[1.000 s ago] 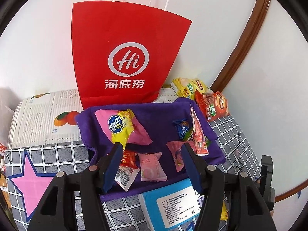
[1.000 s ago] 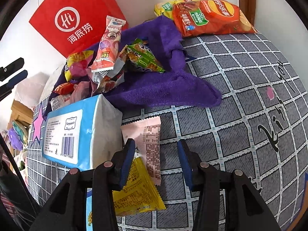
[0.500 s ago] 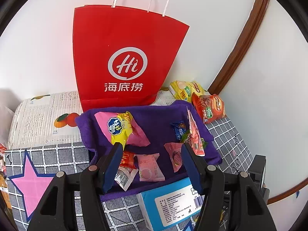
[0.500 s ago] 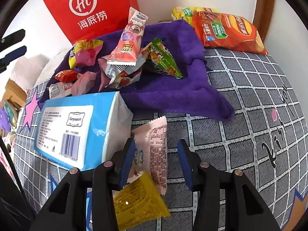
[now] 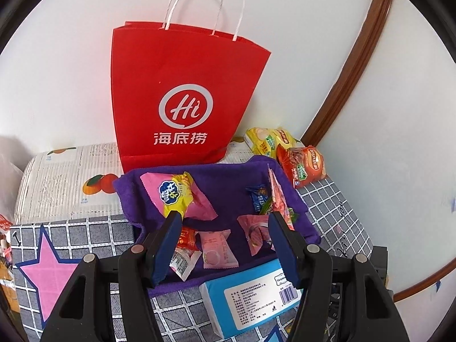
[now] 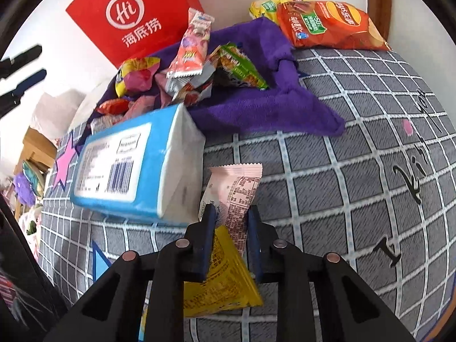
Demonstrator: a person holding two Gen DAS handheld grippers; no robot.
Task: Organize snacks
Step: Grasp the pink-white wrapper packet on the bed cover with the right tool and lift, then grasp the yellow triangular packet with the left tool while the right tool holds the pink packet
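Note:
A purple cloth (image 5: pixel 228 179) (image 6: pixel 256 108) holds several small snack packets. A red paper bag (image 5: pixel 182 94) (image 6: pixel 134 14) stands behind it against the wall. My left gripper (image 5: pixel 222 222) is open and empty, held above the cloth's near edge. My right gripper (image 6: pixel 232 213) has closed around a pale pink snack packet (image 6: pixel 239 185) lying on the grey checked cover beside a blue tissue pack (image 6: pixel 134 165) (image 5: pixel 250 293). A yellow packet (image 6: pixel 222 279) lies under the gripper.
Orange and yellow chip bags (image 5: pixel 302 162) (image 6: pixel 327 25) lie at the back right by the wall. A white fruit-print box (image 5: pixel 68 182) sits left of the cloth. The cover's right edge drops off beside a wooden trim (image 5: pixel 350 65).
My right gripper's jaws have narrowed from wide open onto the pale pink packet, and it moved forward over it. My left gripper has pulled up and back a little, staying open.

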